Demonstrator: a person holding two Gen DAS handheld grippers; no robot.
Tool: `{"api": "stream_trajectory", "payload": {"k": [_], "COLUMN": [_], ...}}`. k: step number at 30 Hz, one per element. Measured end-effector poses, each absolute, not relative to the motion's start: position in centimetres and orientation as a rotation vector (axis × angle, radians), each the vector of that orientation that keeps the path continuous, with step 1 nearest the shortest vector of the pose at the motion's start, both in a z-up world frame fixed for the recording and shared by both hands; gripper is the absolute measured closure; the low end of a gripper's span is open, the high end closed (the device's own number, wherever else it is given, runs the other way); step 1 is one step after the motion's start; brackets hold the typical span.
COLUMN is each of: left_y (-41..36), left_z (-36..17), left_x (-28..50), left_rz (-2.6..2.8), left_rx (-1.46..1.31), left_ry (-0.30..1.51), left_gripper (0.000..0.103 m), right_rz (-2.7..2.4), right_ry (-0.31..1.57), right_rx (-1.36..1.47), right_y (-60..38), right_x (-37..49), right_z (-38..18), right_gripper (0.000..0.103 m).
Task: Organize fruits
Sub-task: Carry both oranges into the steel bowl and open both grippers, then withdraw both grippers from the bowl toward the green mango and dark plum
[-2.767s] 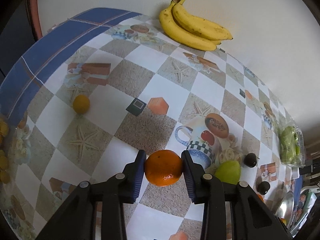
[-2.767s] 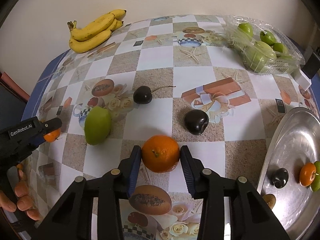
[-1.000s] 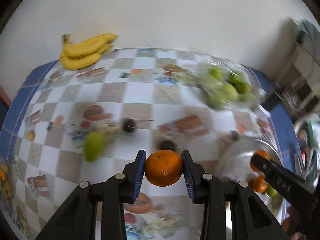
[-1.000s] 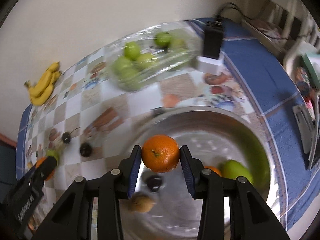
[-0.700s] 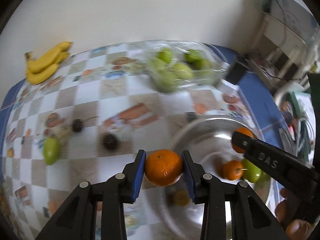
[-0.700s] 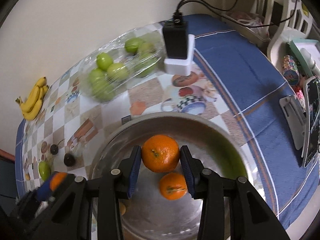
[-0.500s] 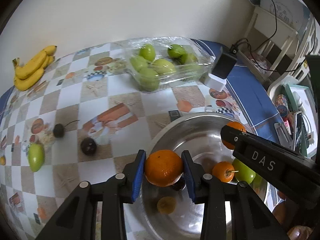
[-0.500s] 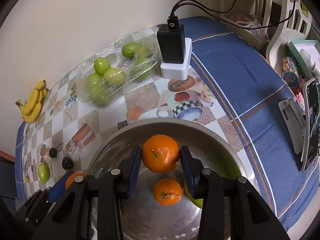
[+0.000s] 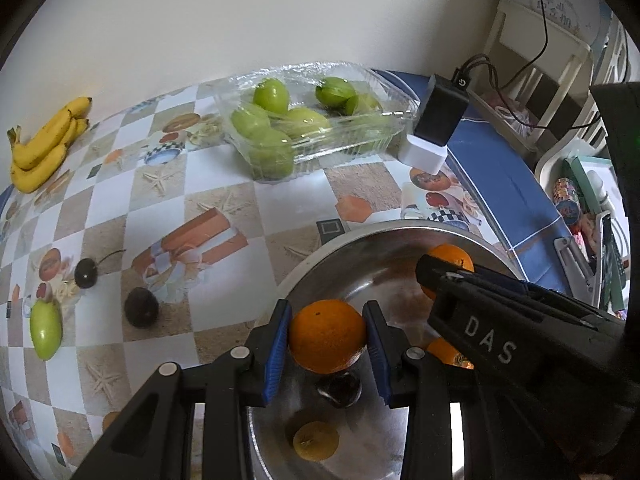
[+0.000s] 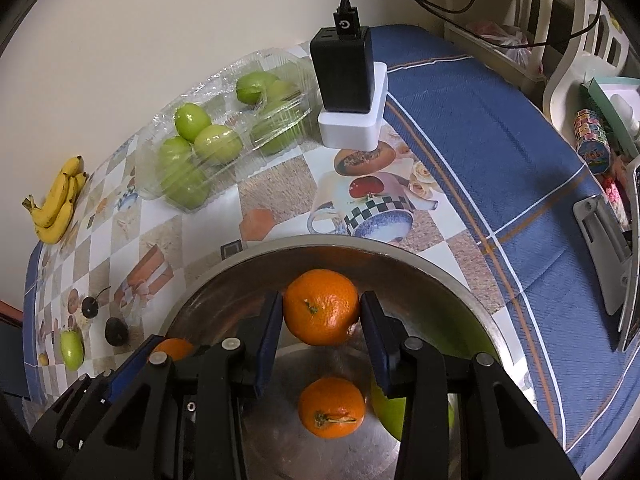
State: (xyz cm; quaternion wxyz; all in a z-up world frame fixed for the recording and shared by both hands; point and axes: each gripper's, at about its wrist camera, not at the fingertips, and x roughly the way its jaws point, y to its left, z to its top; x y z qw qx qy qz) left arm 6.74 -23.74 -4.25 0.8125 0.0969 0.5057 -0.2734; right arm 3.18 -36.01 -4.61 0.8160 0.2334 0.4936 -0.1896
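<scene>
My left gripper [image 9: 326,346] is shut on an orange [image 9: 326,334] and holds it over the near rim of a steel bowl [image 9: 320,256]. My right gripper [image 10: 322,316] is shut on another orange [image 10: 322,306] above the same bowl [image 10: 452,276]. In the bowl lie an orange [image 10: 331,408], a green fruit [image 10: 388,414], a dark plum [image 9: 338,388] and a small yellow fruit [image 9: 316,440]. On the table to the left lie two dark fruits [image 9: 141,306] [image 9: 85,273] and a green mango [image 9: 46,330].
A clear tray of green fruit [image 9: 296,128] sits at the back, bananas [image 9: 44,146] at the far left by the wall. A black charger on a white block [image 10: 348,92] stands behind the bowl. The right gripper's body [image 9: 520,344] crosses the left wrist view.
Both grippers carried their oranges from the checked tablecloth rightward to the steel bowl. In the last half second both sank slightly lower over it.
</scene>
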Motion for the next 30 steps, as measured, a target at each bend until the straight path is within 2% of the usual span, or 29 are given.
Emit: {"api": "stream_trajectory", "payload": {"k": [10, 12, 16, 23, 30], "left_y": [-24.4, -24.5, -24.4, -24.4, -24.3], "left_z": [-5.1, -5.2, -4.8, -3.2, -1.1], "left_x": [6.6, 6.5, 6.5, 6.3, 5.8], "left_rz": [-0.581, -0.582, -0.591, -0.616, -0.627], "left_rx": [0.232, 0.239, 0.226, 0.215, 0.227], "left_ry": [1.089, 1.09, 1.084, 1.053, 1.009], "left_gripper": [0.063, 0.062, 0.051, 0.047, 0.047], "right_rz": [-0.417, -0.414, -0.412, -0.419, -0.423], "right_ry": [1.085, 1.084, 1.067, 1.046, 1.009], "right_rx": [0.497, 0.499, 0.493, 0.484, 0.473], "right_y": [-35.9, -35.9, -35.9, -35.8, -35.7], "right_x": [3.3, 3.2, 3.1, 2.8, 2.3], "right_z": [-5.7, -5.8, -5.2, -3.5, -1.7], "right_gripper": [0.061, 0.061, 0.054, 0.054, 0.054]}}
